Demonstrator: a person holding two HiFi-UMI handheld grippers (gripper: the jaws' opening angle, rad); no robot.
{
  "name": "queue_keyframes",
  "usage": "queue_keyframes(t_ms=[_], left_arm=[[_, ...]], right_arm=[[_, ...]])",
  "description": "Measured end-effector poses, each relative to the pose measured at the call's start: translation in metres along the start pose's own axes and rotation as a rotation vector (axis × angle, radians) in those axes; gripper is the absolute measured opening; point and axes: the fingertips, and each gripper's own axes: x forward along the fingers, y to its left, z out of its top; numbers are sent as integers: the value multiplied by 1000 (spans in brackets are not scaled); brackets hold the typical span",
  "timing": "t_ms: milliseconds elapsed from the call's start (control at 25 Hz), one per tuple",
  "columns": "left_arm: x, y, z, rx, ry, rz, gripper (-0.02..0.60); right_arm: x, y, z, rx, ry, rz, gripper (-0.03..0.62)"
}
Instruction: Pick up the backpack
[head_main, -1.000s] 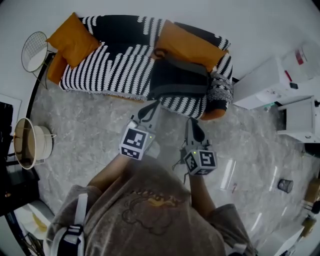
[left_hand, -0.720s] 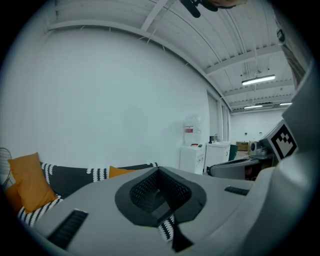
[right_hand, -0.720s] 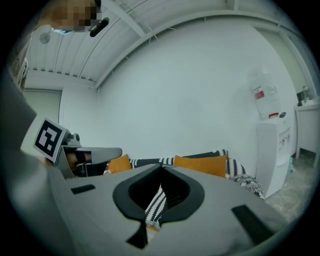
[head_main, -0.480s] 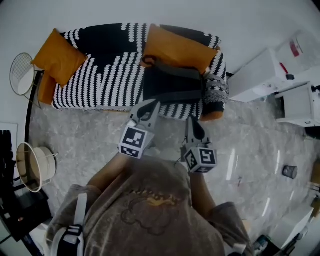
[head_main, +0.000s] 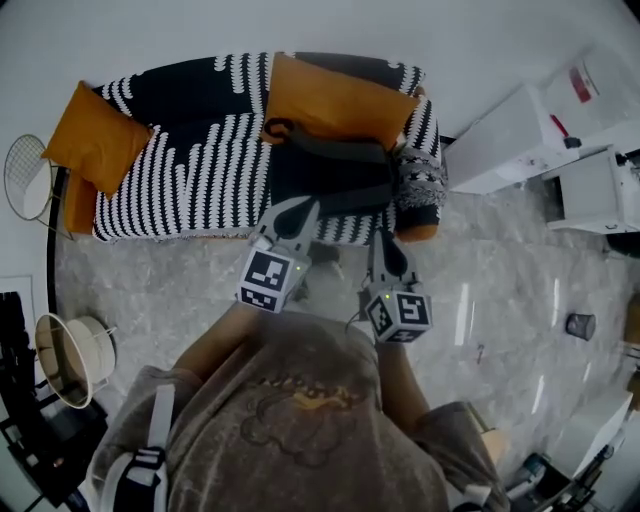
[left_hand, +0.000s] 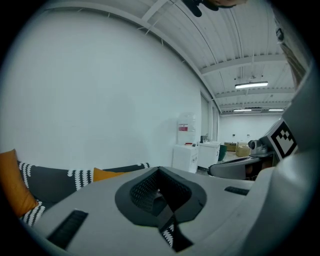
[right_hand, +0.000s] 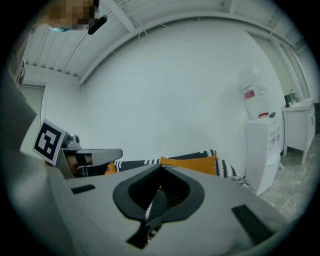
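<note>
**Sofa** (head_main: 200, 130): covered in a black-and-white striped throw and set against the white wall.

**Backpack** (head_main: 335, 172): dark, laid flat on the seat toward the end of the sofa nearest the white cabinet (head_main: 497, 150). Its carry loop is turned toward the backrest. It rests on the sofa and is held by neither gripper.

**Orange back cushion** (head_main: 338, 100): propped just behind the backpack.

**Orange end cushion** (head_main: 95, 140): placed at the opposite end of the sofa, well apart from the backpack.

**Left gripper** (head_main: 298, 210): held out toward the sofa. Its jaws are pressed together with nothing between them. In the head view its tip is seen over the front edge of the seat by the backpack; contact cannot be judged.

**Right gripper** (head_main: 386, 242): held beside the left one. Its jaws are likewise clenched on nothing, and its tip is seen short of the sofa front.

**Water dispenser** (left_hand: 186, 150): white, with a bottle on top, stood by the wall beyond the sofa.

**Wire side table** (head_main: 22, 178): placed beside the cushion end of the sofa.

**Round basket** (head_main: 72, 350): set on the marbled floor (head_main: 180, 280).
</note>
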Motion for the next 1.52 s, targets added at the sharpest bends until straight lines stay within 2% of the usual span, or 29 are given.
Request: queue_keyframes(t_ms=[320, 600, 1080, 1280, 1360, 1400, 1520], left_arm=[[49, 21, 9, 4, -11, -18, 0], [98, 35, 36, 18, -73, -42, 0], [170, 60, 48, 35, -38, -4, 0], [183, 64, 49, 31, -27, -38, 2], [187, 67, 48, 33, -13, -60, 20], [190, 69, 47, 34, -6, -71, 29], [197, 71, 44, 30, 16, -108, 46]], right_arm=[[50, -19, 18, -18, -4, 23, 0], [93, -48, 45, -6, -11, 43, 0], [148, -97, 72, -17, -5, 61, 0], [160, -99, 70, 4, -5, 32, 2], [166, -98, 71, 21, -6, 8, 2], [168, -98, 71, 31, -8, -2, 7], [175, -100, 68, 67, -10, -25, 124]])
